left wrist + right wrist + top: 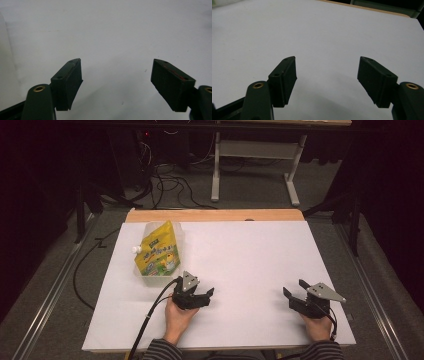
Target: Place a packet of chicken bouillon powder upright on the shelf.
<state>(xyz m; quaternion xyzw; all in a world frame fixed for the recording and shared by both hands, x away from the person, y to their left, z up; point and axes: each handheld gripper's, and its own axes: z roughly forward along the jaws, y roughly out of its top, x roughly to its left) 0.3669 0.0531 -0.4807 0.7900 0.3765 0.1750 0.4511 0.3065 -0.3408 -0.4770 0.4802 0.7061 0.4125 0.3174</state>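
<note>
Just behind the left claw [206, 295], toward the desk's [250, 265] far left corner, a yellow spouted pouch [157, 255] is seen propped in a clear tub [150, 279]. Both claws, the right claw [292, 287] included, are held spread and empty. Soft, sloshy and slick handling is expected, so the stiffer top seam beside the white cap [135, 249] is judged the safest grip.

Pouch [157, 254] in container [148, 279], table's [250, 250] far-left.

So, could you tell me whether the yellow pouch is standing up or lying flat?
Neither quite: the yellow pouch sits propped at a tilt in a clear tub, its white cap pointing left.
</note>
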